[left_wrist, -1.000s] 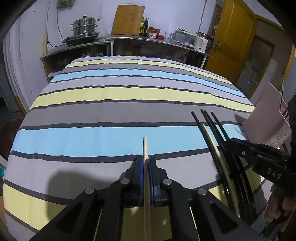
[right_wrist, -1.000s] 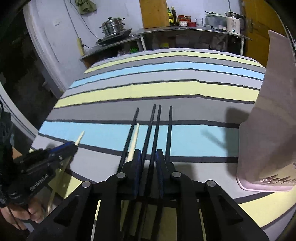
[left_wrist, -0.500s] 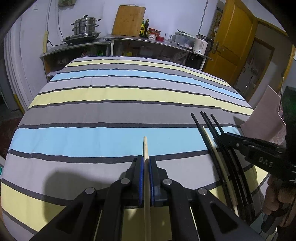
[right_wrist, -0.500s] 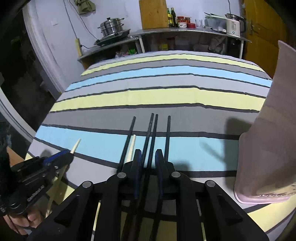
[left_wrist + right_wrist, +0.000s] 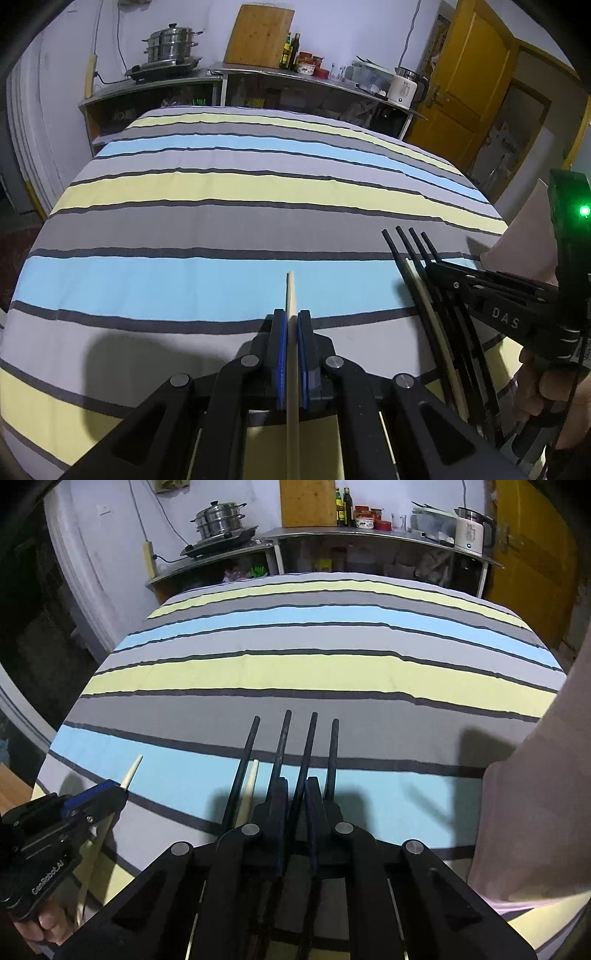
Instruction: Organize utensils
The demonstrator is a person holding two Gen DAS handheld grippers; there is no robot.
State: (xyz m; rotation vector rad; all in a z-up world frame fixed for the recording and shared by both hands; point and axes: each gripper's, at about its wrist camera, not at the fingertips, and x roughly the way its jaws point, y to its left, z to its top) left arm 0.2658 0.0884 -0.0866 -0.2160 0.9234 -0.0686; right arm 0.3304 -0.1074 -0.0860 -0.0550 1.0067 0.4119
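Note:
My left gripper (image 5: 291, 314) is shut on a pale wooden chopstick (image 5: 291, 291), whose tip sticks out ahead over the striped cloth. In the right wrist view that gripper (image 5: 110, 788) sits at the lower left with the same chopstick (image 5: 132, 771). Several black chopsticks (image 5: 282, 738) and one pale chopstick (image 5: 251, 779) lie side by side in front of my right gripper (image 5: 295, 782). Its jaws are closing, and one black chopstick (image 5: 308, 738) runs between the blue pads, which touch it. The left wrist view shows this gripper (image 5: 430, 264) over the black bundle (image 5: 406, 243).
A tall pink container (image 5: 535, 794) stands at the right edge of the table (image 5: 295, 672), close to the black chopsticks. The striped cloth stretches far ahead. Beyond it is a steel counter with pots, bottles and a kettle (image 5: 469, 535).
The right gripper's jaws have narrowed onto one black chopstick, and it has edged forward along the bundle. The left gripper still holds the pale chopstick in place.

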